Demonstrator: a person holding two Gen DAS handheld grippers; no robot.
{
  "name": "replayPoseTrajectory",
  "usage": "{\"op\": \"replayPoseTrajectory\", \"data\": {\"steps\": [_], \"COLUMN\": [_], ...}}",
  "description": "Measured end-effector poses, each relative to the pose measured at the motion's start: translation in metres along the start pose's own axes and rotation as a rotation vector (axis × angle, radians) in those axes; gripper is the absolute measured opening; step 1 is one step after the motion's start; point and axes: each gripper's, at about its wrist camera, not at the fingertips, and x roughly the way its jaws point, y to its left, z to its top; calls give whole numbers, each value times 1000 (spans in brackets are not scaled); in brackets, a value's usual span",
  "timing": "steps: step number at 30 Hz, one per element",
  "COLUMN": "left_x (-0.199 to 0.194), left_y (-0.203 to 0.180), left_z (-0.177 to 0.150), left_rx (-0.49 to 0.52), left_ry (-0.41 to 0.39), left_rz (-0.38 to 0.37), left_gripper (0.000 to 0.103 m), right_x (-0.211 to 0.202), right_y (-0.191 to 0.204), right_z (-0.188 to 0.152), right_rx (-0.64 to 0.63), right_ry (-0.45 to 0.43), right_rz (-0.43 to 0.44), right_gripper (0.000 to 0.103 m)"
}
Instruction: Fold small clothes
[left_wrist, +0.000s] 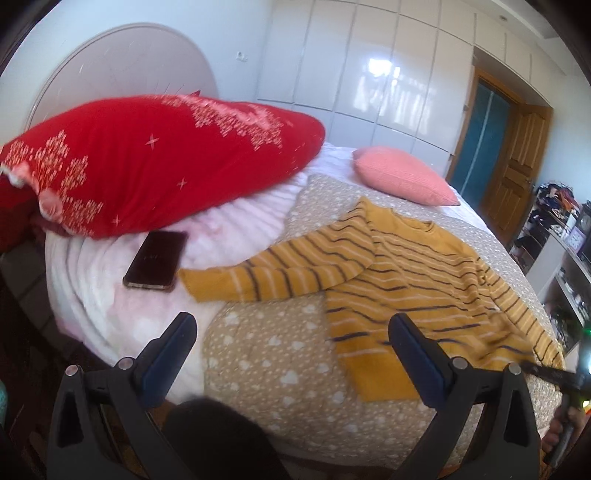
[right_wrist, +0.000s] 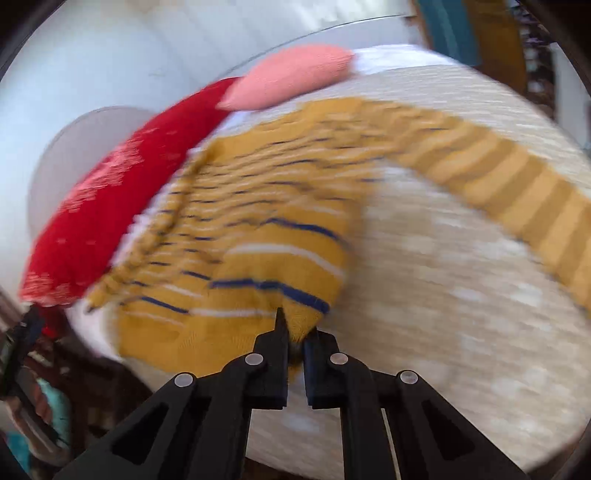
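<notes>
Mustard striped sweater (left_wrist: 406, 273) spread across the heart-print bedspread (left_wrist: 280, 365), hem corner pinched in the clenched right gripper (right_wrist: 295, 332), left gripper (left_wrist: 291, 339) spread wide and empty above the near edge; risk of knit slipping free or dragging one sleeve (left_wrist: 258, 277) into the phone (left_wrist: 157, 260).

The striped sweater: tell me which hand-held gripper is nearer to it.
Right. The right hand-held gripper is shut on the striped sweater, pinching its edge. The left hand-held gripper hangs open short of it, over the bedspread, touching nothing.
</notes>
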Motion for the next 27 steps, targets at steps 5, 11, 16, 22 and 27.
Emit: {"op": "replayPoseTrajectory", "data": {"steps": [5,11,16,22,27], "left_x": [0,1,-2,-16,-29], "left_y": [12,37,73,115,141], "left_z": [-4,-9,-21,-35,-44], "left_rx": [-29,-82,-158,-199,-216], "left_ry": [2,4,5,-24,-49], "left_rz": [14,59,97,148,170], "left_gripper": [103,103,103,103,103], "right_x": [-17,-28,17,90,153], "right_y": [-27,32,144,302,408], "right_z": [-17,4,7,-20,-51], "right_rx": [0,-143,-391,-806,-1103], "right_ry": [26,-68,15,66,14], "right_rz": [-217,-123,56,131,52], "right_gripper": [9,24,47,54,60]}}
